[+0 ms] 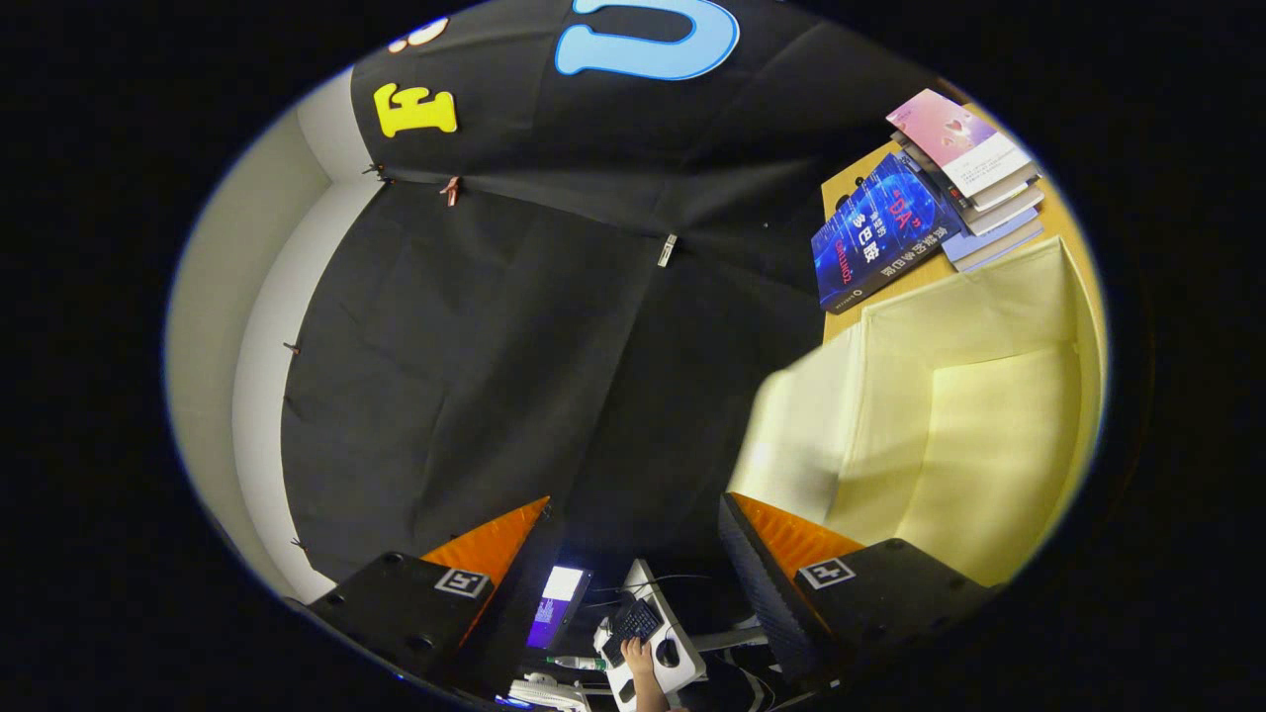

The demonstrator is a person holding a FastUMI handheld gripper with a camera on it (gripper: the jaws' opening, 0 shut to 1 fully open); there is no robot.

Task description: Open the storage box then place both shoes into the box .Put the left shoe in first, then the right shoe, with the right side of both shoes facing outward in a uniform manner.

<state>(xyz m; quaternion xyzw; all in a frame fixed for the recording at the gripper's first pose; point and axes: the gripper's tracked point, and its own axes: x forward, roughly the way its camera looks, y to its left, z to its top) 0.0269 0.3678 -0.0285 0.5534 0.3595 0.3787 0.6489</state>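
The pale yellow fabric storage box (949,415) lies to the right of my fingers, on a wooden table (841,193); its folded cloth faces show, and I cannot tell whether its lid is up. My gripper (633,524) is open, its two fingers spread wide with nothing between them, and it is tilted so that the booth wall lies ahead. The right finger (781,549) sits close to the box's near corner without touching it.
A stack of books (930,198) lies on the wooden table beyond the box. Between the fingers, far off, a desk with a keyboard (633,623), a lit screen (559,603) and a person's hand (643,663) appears.
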